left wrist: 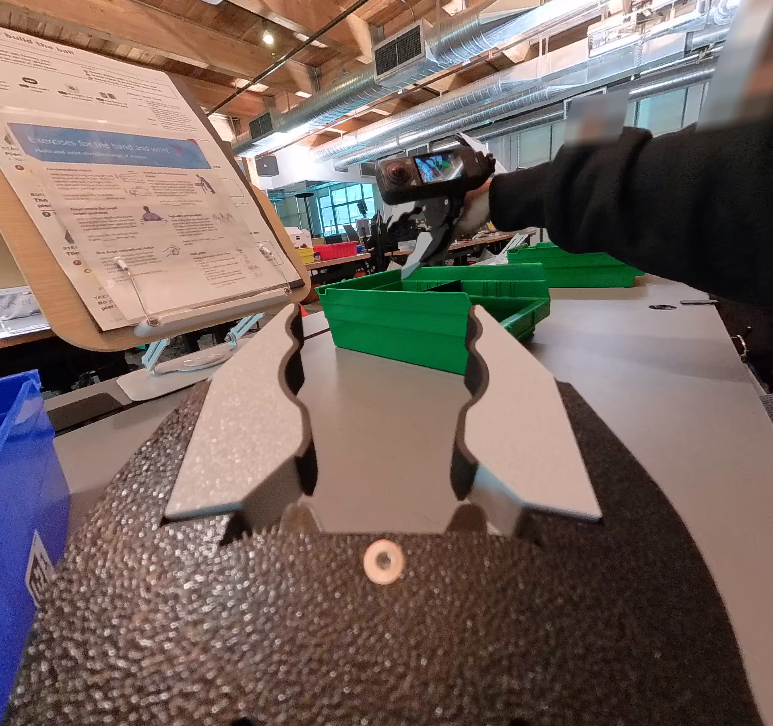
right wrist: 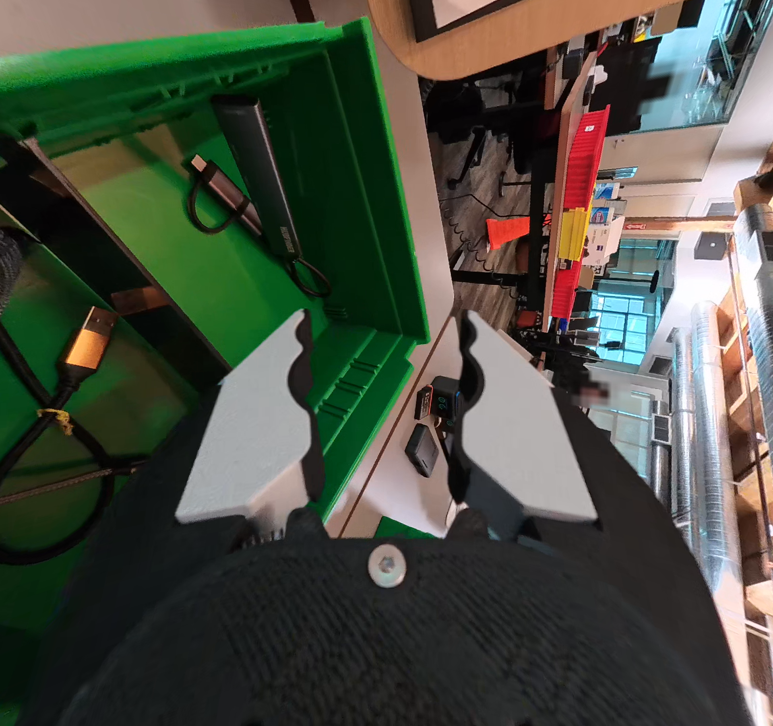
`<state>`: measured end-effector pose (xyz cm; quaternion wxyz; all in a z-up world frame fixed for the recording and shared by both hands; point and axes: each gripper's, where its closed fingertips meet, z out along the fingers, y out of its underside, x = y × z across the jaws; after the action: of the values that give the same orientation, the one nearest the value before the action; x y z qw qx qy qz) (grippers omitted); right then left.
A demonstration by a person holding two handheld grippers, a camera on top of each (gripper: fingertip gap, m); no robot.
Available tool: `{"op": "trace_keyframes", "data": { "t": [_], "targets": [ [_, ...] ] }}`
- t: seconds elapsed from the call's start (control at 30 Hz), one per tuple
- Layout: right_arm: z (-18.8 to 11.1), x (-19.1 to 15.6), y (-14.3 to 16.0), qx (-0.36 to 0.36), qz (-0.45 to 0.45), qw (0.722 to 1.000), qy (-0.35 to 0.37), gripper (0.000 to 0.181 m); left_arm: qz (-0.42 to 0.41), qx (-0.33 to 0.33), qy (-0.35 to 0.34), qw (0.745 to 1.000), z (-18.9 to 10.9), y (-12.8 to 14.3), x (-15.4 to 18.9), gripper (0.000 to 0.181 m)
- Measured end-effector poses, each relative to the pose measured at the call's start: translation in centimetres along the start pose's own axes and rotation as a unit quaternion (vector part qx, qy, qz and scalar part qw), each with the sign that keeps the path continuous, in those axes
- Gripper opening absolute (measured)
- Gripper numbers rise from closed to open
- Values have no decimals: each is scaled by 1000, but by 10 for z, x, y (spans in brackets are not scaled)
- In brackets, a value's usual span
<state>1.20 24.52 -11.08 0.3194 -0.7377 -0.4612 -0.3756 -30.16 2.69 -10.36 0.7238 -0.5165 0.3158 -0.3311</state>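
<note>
Grippers both gape, gripping nothing. Left gripper hovers over bare table just short of the green bin; right gripper hangs above that bin's rim, near the dark hub and gold-tipped cable inside.

Low left view, rolled right view (shared: green bin)

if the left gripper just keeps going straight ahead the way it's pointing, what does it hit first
Most likely the near wall of the green bin. The left gripper is open and empty, with only bare table between its fingers and that bin, though depth is hard to judge.
</note>
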Motion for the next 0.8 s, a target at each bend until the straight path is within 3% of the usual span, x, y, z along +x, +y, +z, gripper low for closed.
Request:
{"op": "trace_keyframes", "data": {
  "t": [0.07,0.43,0.63,0.8],
  "targets": [
    [-4,1,-3,1,11,1000,2,85,0,0,0,1000,0,0,0,76],
    [-55,-4,-38,44,106,993,-14,114,-17,-18,-6,1000,3,5,-1,76],
    [-113,-32,-102,163,227,958,-62,110,-6,-79,-84,993,3,12,-24,74],
    [-152,-85,-162,249,244,925,-153,108,-17,-86,-137,987,-9,-34,-45,70]
  ]
}}
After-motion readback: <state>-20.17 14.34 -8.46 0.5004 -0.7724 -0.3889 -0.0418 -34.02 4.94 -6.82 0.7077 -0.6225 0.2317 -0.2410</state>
